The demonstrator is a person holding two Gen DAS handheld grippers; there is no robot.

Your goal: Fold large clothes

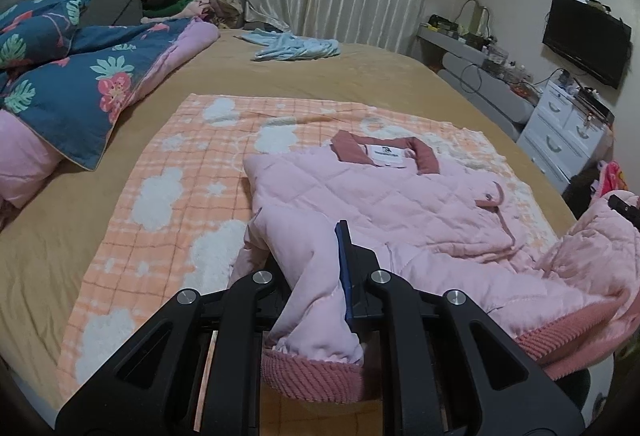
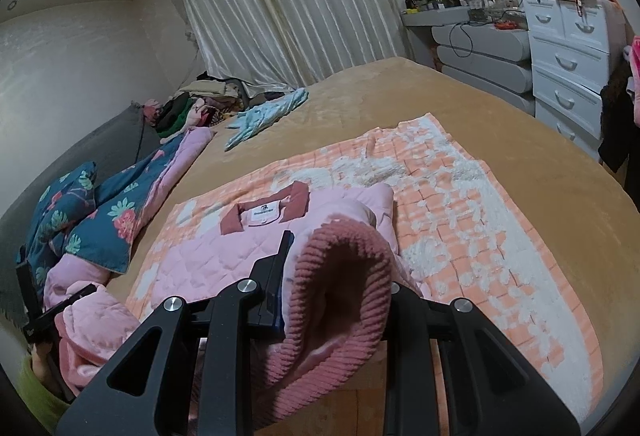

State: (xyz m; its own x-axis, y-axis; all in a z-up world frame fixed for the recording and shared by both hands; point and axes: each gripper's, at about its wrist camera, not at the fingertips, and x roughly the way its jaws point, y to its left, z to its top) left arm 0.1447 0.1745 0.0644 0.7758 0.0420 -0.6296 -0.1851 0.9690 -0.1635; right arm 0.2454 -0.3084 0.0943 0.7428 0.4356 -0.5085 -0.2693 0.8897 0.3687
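A pink quilted jacket (image 1: 400, 196) with a dark-pink collar lies on an orange checked blanket (image 1: 168, 204) on the bed. My left gripper (image 1: 316, 248) is shut on a sleeve of it, and the ribbed cuff (image 1: 312, 376) hangs down toward the camera. My right gripper (image 2: 332, 248) is shut on another ribbed, dark-pink edge (image 2: 340, 284) of the jacket (image 2: 208, 256), lifted over the blanket (image 2: 480, 236). That fabric hides its right finger. Each gripper shows at the edge of the other view, wrapped in pink fabric: the right gripper (image 1: 624, 208) and the left gripper (image 2: 60, 304).
The bed has a tan cover (image 1: 360, 76). A blue floral quilt (image 1: 80, 76) is heaped at the left, and a light-blue garment (image 1: 296, 46) lies at the far side with piled clothes behind it. White drawers (image 1: 560, 136) and a wall television (image 1: 584, 36) stand to the right.
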